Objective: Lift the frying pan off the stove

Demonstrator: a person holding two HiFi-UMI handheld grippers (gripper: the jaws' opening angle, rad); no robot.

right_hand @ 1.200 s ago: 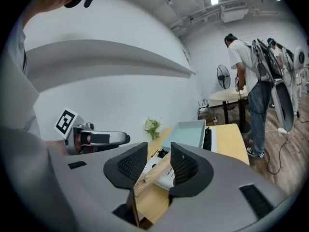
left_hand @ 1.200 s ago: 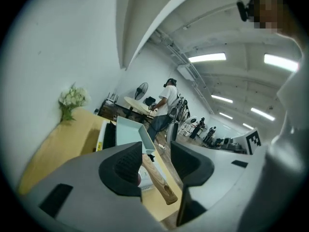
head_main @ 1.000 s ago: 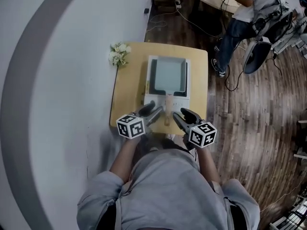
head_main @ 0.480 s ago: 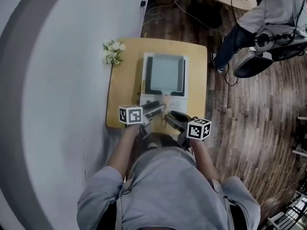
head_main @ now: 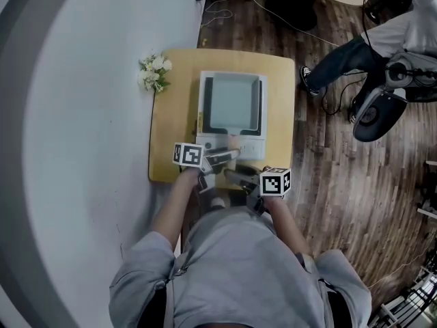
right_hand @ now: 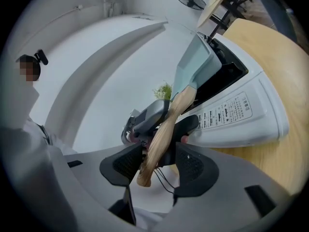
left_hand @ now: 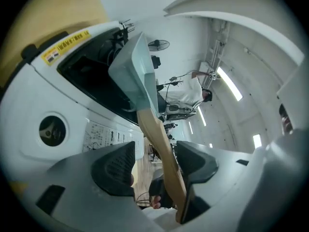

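A pale square frying pan (head_main: 232,104) sits on the white stove (head_main: 251,146), its wooden handle (left_hand: 159,134) pointing toward me. My left gripper (head_main: 220,157) comes at the handle from the left and my right gripper (head_main: 237,177) from the right, close together at the table's front edge. In the left gripper view the handle runs between the open jaws of the left gripper (left_hand: 157,163), close to the right-hand one. In the right gripper view the handle (right_hand: 166,124) also lies between the spread jaws of the right gripper (right_hand: 159,166), with gaps on both sides.
The stove stands on a small wooden table (head_main: 174,121) with a bunch of flowers (head_main: 151,72) at its far left corner. A white wall runs along the left. A seated person (head_main: 355,43), a chair (head_main: 377,115) and floor cables (head_main: 225,12) lie beyond on the right.
Both grippers have closed in from either side of the handle and now have it between their jaws. The jaws stand wider than before. The pan has not moved.
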